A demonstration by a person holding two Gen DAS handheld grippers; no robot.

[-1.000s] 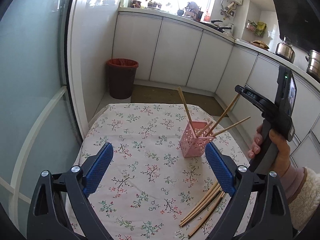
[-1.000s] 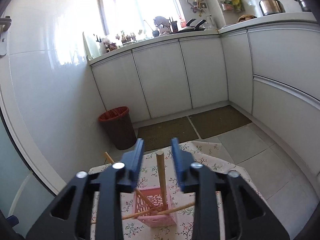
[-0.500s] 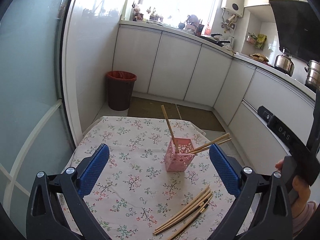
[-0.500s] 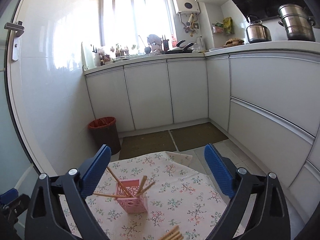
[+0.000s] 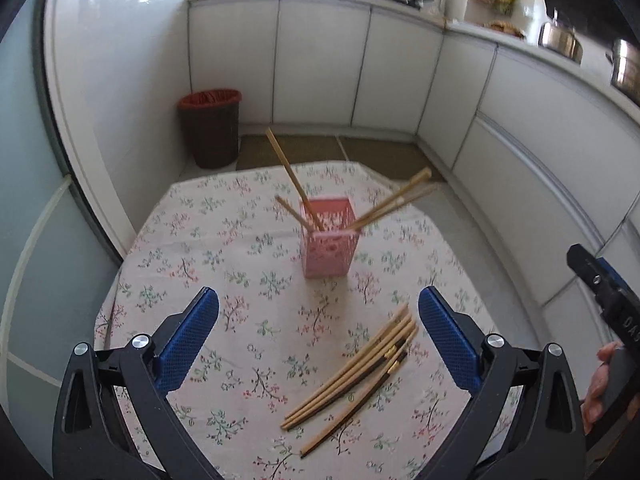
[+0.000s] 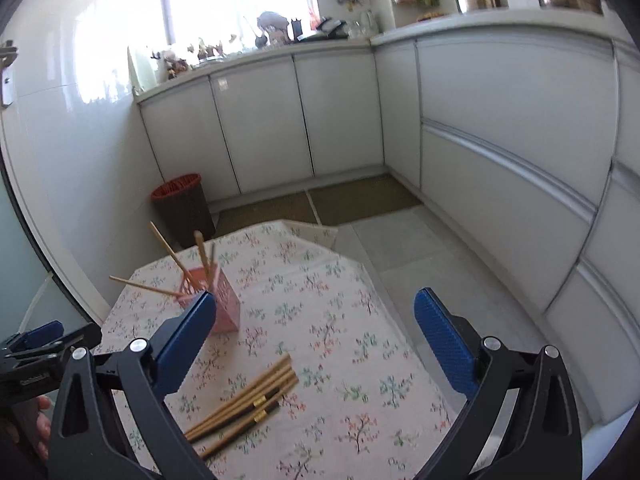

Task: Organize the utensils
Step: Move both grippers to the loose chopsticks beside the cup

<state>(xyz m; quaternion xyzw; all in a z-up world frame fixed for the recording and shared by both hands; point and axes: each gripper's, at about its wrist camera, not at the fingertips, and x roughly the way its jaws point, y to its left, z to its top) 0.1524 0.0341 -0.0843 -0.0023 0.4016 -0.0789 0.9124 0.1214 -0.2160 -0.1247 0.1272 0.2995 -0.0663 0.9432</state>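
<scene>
A pink perforated holder [image 5: 329, 240] stands upright on the floral tablecloth [image 5: 224, 264] with several wooden chopsticks [image 5: 294, 178] leaning out of it. A loose bundle of chopsticks [image 5: 352, 368] lies flat on the cloth nearer to me. My left gripper [image 5: 318, 312] hovers open above the cloth, the bundle just inside its right finger. My right gripper [image 6: 316, 312] has its jaws opening wide, with nothing between them; the bundle [image 6: 244, 400] lies below its left finger and the holder [image 6: 226, 304] behind that finger's tip. A hand holds the right gripper's handle [image 5: 612, 320] at the left view's edge.
The table's far corner [image 6: 316, 232] drops to a tiled floor with brown mats [image 6: 360, 200]. A dark bin with a red liner [image 5: 210, 128] stands by the wall. White cabinets [image 6: 500, 140] run along the back and right. A glass door [image 5: 36, 200] is on the left.
The right gripper let go of the chopstick it held over the holder and opened wide. Both grippers drew back from the holder, so the loose bundle now lies near them.
</scene>
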